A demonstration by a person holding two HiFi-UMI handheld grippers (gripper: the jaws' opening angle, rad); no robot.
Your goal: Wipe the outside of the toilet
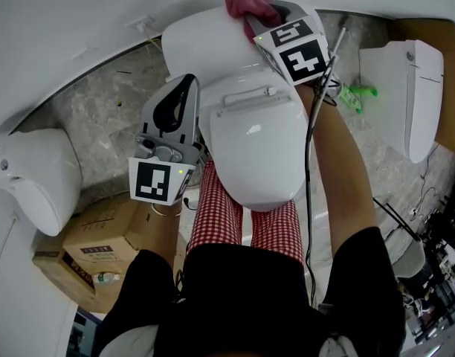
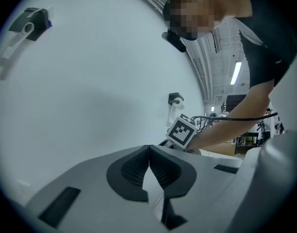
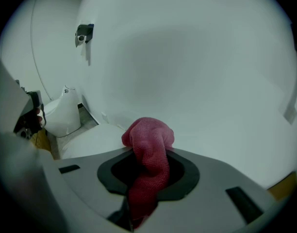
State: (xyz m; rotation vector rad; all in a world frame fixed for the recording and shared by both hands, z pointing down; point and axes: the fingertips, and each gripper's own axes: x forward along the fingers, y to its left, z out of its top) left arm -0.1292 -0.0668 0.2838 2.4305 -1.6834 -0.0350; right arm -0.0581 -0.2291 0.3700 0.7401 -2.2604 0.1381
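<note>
Grip check: the right gripper [image 1: 259, 17] is pinching a fuzzy pink cloth [image 1: 246, 0] hard, w/ a fat bunch poking out front & the tail hanging back btw the jaws. The left gripper [image 1: 184, 84] has its jaws pressed together w/ nothing in them. Its own view shows the two tips meeting & only plain white wall [image 2: 90, 81] past them. The cloth sits way up at the far back of the big white shiny toilet [image 1: 213, 117], on or just over the flat tank top [image 1: 198, 39], right next to the wall. Can't tell for sure if it's touching. The toilet's long way runs from the person straight out to the wall: closed round lid [image 1: 261, 143] near the legs, tank far. So almost all the outside that needs a rub lies back toward the person & off to the left of the cloth. The right gripper is the one for the job, b/c it's up on the tank & has the cloth. The left gripper is just beside the toilet's left side, pointing up & not touching it as far as I can see, so it's no help for wiping. Prob the next rub needs to go sideways, left across the tank top, then down the sides. The bunch is at the very back edge, so it could slip off behind.
</note>
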